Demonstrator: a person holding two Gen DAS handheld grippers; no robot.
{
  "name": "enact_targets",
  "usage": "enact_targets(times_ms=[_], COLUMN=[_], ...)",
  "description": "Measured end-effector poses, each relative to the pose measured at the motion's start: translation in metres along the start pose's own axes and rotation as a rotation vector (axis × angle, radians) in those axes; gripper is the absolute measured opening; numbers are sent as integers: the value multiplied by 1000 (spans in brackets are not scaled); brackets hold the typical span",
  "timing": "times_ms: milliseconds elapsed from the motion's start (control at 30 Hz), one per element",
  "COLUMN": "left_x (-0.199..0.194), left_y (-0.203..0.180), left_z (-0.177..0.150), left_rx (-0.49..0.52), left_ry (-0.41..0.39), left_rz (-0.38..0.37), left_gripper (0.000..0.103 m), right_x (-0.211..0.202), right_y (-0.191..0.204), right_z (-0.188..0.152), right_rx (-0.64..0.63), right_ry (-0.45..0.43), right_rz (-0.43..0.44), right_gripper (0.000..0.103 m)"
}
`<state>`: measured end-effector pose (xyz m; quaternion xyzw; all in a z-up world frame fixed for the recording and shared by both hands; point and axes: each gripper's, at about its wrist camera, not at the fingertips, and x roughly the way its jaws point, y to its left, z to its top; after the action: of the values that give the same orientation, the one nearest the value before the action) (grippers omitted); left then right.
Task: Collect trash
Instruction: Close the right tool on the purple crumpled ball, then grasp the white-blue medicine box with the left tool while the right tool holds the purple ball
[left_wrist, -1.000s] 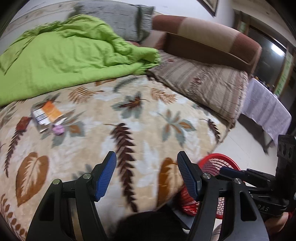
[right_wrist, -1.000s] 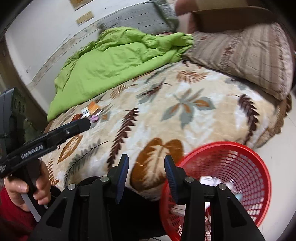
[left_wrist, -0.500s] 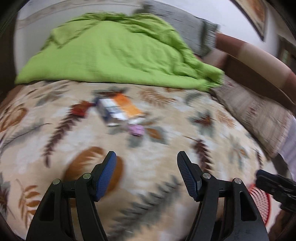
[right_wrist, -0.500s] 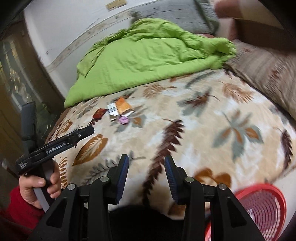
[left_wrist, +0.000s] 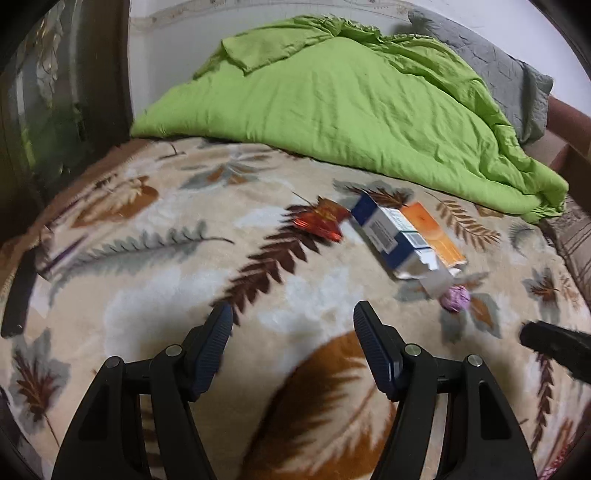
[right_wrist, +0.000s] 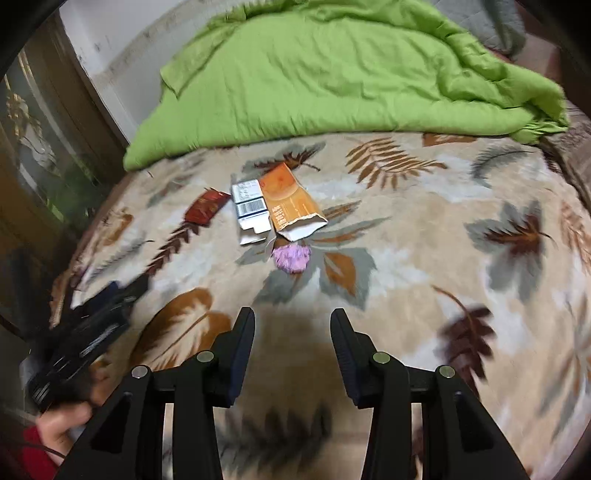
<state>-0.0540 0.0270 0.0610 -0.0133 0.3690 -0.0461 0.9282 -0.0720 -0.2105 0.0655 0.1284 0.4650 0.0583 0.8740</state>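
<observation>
Orange-and-white torn carton (right_wrist: 280, 206), red wrapper (right_wrist: 205, 211) and purple wad (right_wrist: 291, 257) lie mid-bed near the green quilt (right_wrist: 332, 74); left tongs (left_wrist: 293, 325) and right tongs (right_wrist: 292, 326) hover spread, empty.

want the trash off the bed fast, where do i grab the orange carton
Grip the orange carton across its narrow width near the torn open end, coming from above. It lies flat on the leaf-print blanket, open end nearest the right tool, blue-and-white box alongside.
</observation>
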Motion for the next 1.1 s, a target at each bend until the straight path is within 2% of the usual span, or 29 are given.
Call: enact_targets(times_ms=[167,333,367,400,600,733,833,1000,1100], left_x=[12,17,19,20,22,34,43,63,80], left_y=[4,9,10,10,7,-3,-14,-36,-63], left_z=[1,3,2,2,5,16,25,54,76], left_rx=[-25,-55,-57,-62,-57,-66,-84,-144,-125], left_ry=[44,55,57,61,66,119,155,210,250], left_rz=[-1,-3,-4,-6,-34,-145,-194,-268,-263], left_gripper=[67,67,67,67,67,67,67,67,67], right_x=[46,76,80,81,50,4,-21,-28,-29], right_y=[-5,-3,-3,-3,-2,1,4,2,-5], right_z=[30,38,36,34,16,-6,-18,-18,-16], right_rx=[32,42,51,54,92,143,139,142,169], right_ry=[41,75,76,65,-25,-132,-204,-247,-263], right_rz=[-4,-5,4,13,-3,-19,-36,-43,-39], right_gripper=[46,46,44,37,34,34,34,34,34])
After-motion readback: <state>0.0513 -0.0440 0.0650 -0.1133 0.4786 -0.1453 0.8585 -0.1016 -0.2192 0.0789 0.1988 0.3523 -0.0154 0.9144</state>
